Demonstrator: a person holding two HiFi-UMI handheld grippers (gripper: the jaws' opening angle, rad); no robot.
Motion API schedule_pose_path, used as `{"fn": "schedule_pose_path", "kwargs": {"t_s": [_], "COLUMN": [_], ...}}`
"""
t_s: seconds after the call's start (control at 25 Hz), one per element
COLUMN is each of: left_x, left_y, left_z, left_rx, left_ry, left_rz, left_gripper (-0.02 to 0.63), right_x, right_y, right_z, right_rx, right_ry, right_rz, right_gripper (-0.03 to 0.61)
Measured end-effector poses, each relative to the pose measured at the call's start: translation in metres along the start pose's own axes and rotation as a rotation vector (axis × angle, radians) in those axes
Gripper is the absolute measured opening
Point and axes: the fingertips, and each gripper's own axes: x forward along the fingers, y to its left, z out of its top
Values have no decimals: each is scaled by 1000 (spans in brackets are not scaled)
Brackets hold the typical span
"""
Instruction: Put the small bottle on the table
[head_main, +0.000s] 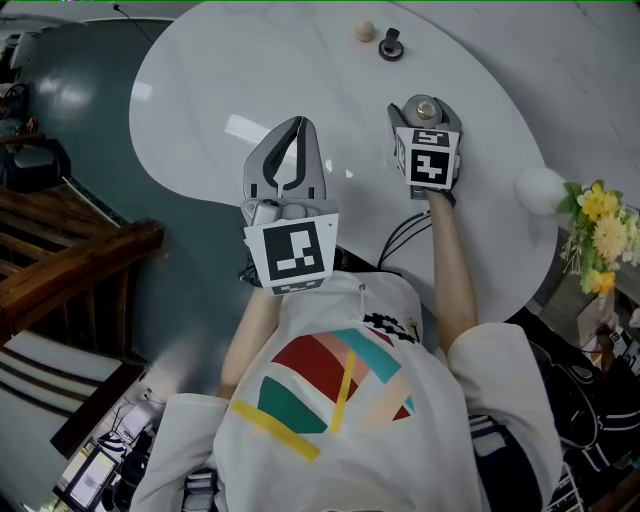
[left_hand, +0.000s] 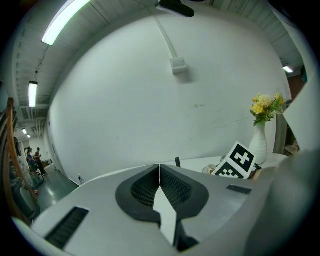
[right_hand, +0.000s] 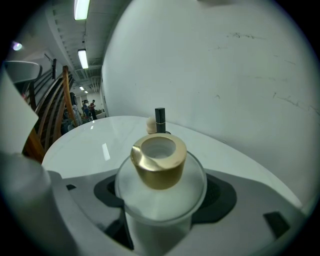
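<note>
Small bottle (right_hand: 160, 192) is gripped upright by right gripper (head_main: 424, 108) over table (head_main: 250, 80) for set-down; left gripper (left_hand: 160, 187) is closed, empty, parked clear.

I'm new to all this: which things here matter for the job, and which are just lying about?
In the job: small bottle, held in the right gripper; white table.
Lying about: beige ball, small black object, vase of yellow flowers; left gripper, shut and empty.
</note>
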Motion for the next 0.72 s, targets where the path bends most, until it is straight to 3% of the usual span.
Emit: {"fn": "schedule_pose_path", "kwargs": {"t_s": [0.28, 0.72], "left_x": [-3, -8], "left_y": [2, 6], "left_z": [2, 8], "left_rx": [-4, -24], "left_ry": [-12, -43], "left_rz": [4, 11], "left_gripper": [18, 18], "right_x": [-2, -31], "right_y": [1, 1], "right_z": [1, 47], "right_rx": [37, 2], "right_ry": [16, -138], "right_rz": [20, -7], "right_gripper": [348, 348]}}
